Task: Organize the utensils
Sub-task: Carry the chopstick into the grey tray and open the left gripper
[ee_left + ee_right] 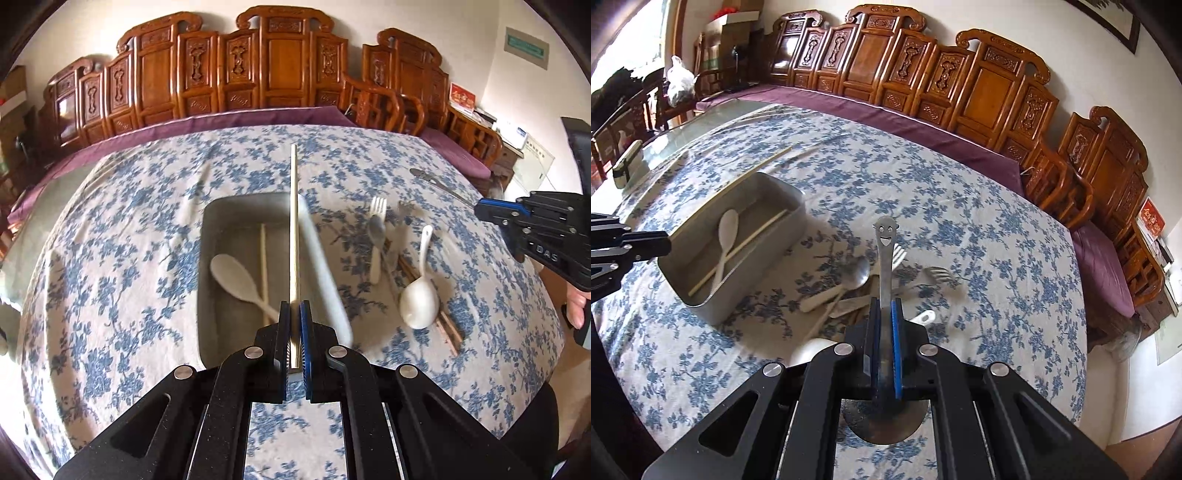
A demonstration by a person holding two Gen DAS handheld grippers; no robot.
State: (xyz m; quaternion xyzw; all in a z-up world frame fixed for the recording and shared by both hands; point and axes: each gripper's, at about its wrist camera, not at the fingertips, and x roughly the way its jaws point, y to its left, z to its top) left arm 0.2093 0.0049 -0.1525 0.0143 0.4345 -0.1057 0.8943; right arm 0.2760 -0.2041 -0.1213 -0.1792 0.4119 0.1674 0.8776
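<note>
Two utensils are held at once above the cloth-covered counter point(122, 236). The left gripper point(294, 314) is clamped on a pale chopstick point(293, 221), which runs forward out of the closed jaws and lies over the grey tray point(201, 258) as seen from the left wrist. The right gripper point(885, 310) is closed on a metal spoon point(885, 258); its smiling-face handle end points forward, and its bowl shows beneath the jaws.

In the tray a white spoon point(727, 236) and a single chopstick point(746, 245) are already laid. Just right of the tray, a loose heap is left on the counter: a white-handled fork point(377, 236), a white soup spoon point(419, 295), dark chopsticks point(448, 328) under it, and other pieces that are too blurred to name.

The step in hand is judged to be the carrying of both pieces to the tray, with the sorting partly done. For the next move, the held chopstick would need to be lowered along the tray's length beside its mate and released; the metal spoon would then have to be brought left across the heap without snagging it and set down flat inside the tray.
</note>
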